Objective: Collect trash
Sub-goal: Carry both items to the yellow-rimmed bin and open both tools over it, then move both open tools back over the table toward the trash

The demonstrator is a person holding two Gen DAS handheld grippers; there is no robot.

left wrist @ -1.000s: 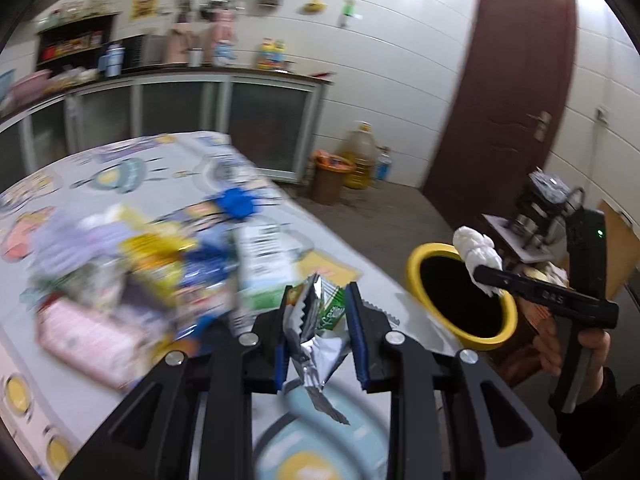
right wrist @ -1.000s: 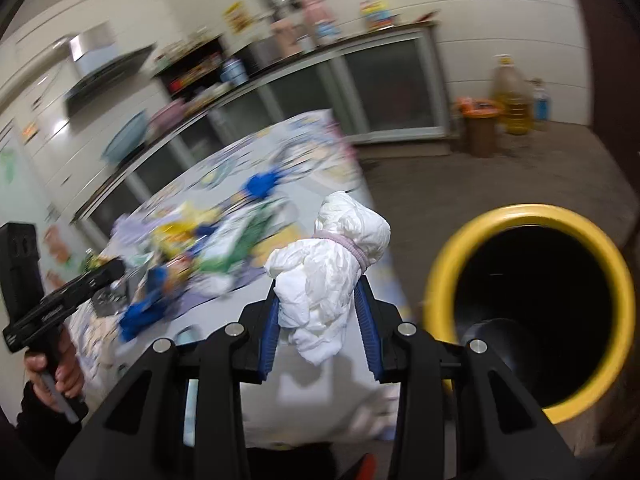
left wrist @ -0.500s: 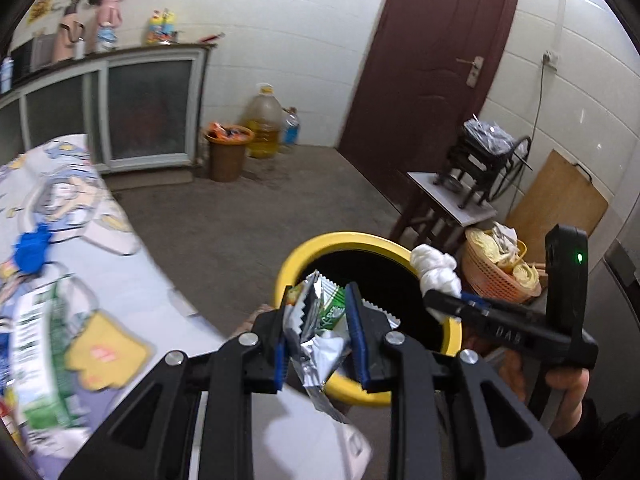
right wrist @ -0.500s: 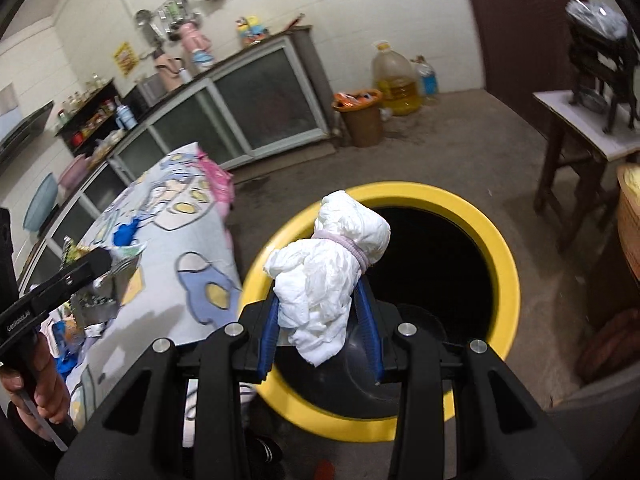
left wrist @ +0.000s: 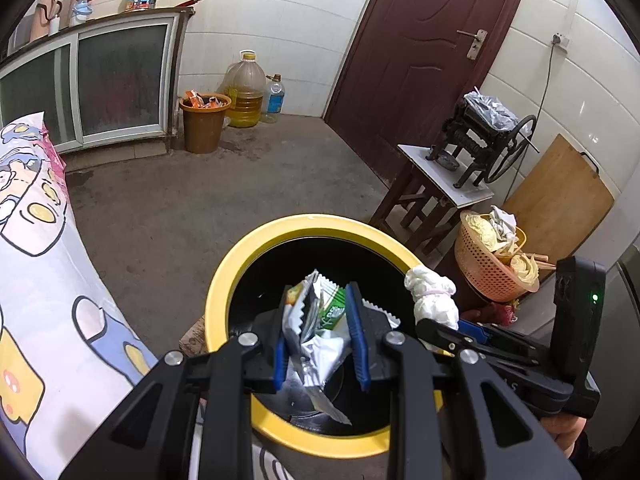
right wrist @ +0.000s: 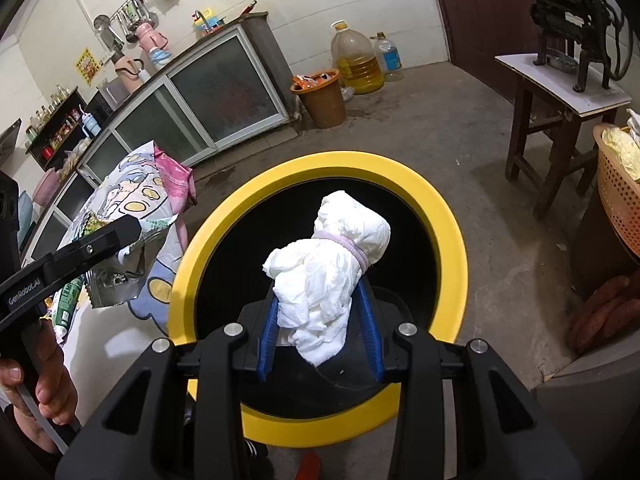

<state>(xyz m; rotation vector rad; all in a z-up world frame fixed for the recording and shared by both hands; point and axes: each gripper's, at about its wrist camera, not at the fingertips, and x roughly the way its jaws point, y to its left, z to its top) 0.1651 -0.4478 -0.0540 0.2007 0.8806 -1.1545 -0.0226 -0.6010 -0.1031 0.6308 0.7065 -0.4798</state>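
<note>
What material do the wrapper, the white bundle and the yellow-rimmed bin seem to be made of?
Wrapper: metallised plastic film, likely; silvery, creased inside.
White bundle: soft paper or tissue, matte and crumpled, tied by a band.
Bin: smooth, slightly glossy plastic, probably.

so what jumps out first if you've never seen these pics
The yellow-rimmed black bin fills the middle of both views, on the concrete floor beside the cartoon-print tablecloth. Over its mouth, the right gripper is shut on a white wad of tissue with a pale band around it, and the left gripper is shut on a crumpled foil snack wrapper.
</note>
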